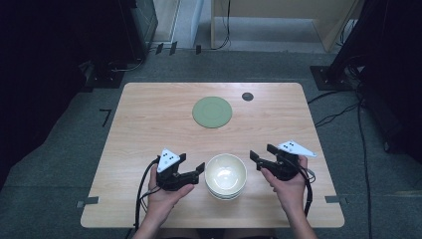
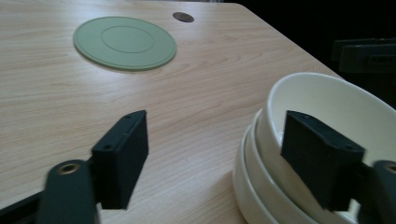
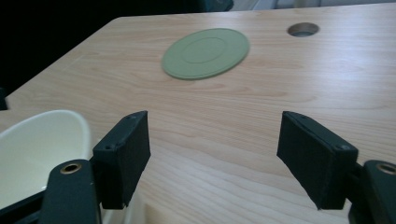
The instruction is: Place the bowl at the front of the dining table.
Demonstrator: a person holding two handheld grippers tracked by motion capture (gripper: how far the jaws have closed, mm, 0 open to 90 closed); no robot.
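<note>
Two grippers flank a stack of cream bowls [image 1: 226, 176] at the near edge of the wooden table [image 1: 149, 124], each with its jaws spread wide and holding nothing. The left gripper [image 1: 194, 172] sits just to the stack's left, and in its own view its right-hand jaw already overlaps the top bowl's [image 2: 327, 107] rim while the other jaw hangs over bare wood. The right gripper [image 1: 256, 157] waits a little apart on the far side; from its camera the bowl's curved wall [image 3: 42, 149] lies beside its left jaw.

Judging by this, the step in hand is the approach before a lift: the top bowl looks set to be separated from those beneath. Next, one jaw should slip inside the rim and the other outside, then close on the wall.

The bowls appear glazed, smooth, round, nested tightly, so the lower ones may cling or slide. Ahead of both tools lies a flat, matte green round mat [image 1: 212, 111] with a raised ring, and beyond it a small dark cable hole [image 1: 247, 96] in the pale grained tabletop.
</note>
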